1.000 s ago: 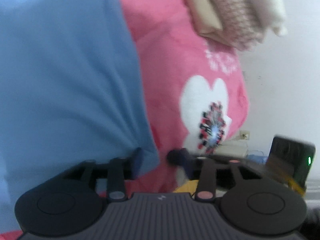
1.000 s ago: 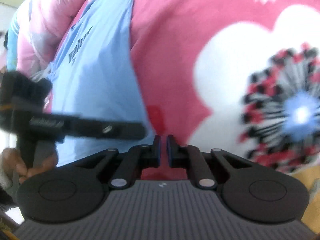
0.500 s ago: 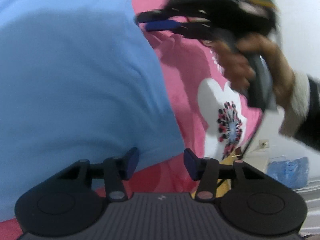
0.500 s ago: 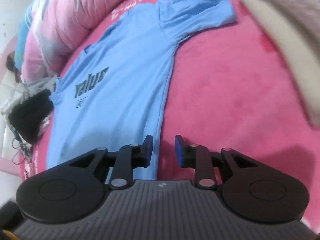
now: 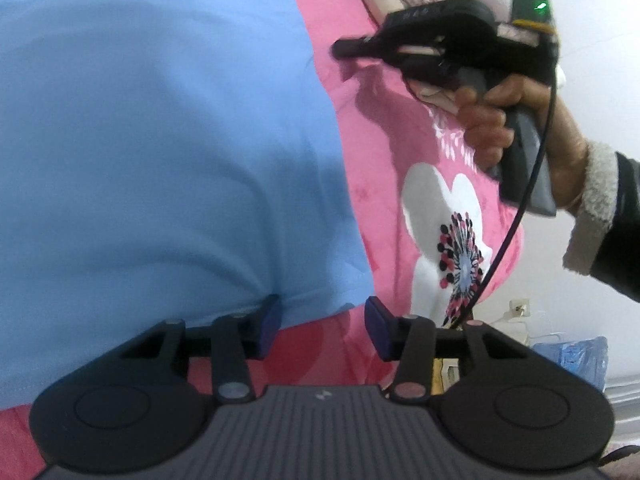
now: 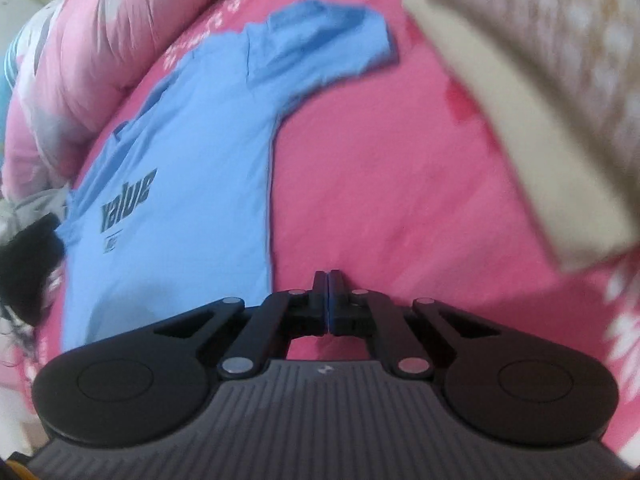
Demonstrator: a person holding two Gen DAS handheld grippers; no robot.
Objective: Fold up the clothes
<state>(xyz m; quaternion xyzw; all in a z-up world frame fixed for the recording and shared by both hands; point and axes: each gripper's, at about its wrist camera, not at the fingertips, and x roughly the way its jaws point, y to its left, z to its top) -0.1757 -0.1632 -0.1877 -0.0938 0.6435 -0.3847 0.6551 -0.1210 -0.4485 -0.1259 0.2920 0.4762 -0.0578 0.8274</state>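
My left gripper [image 5: 322, 322] is half spread, closing over the shirt [image 5: 160, 152] hem on the pink bed [image 5: 400, 128]. My right gripper [image 6: 328, 298], pressed together and empty, sits just right of the shirt's side edge.

Both cameras sit behind their own fingers and look steeply down at the pink bed cover [image 6: 400, 184]. The left wrist view hangs close over the hem of the blue T-shirt [image 5: 160, 140], facing its far sleeve. The right wrist view looks from beside the shirt's side edge toward the collar. Both share the shirt, the cover and the folded stack [image 6: 540, 100].
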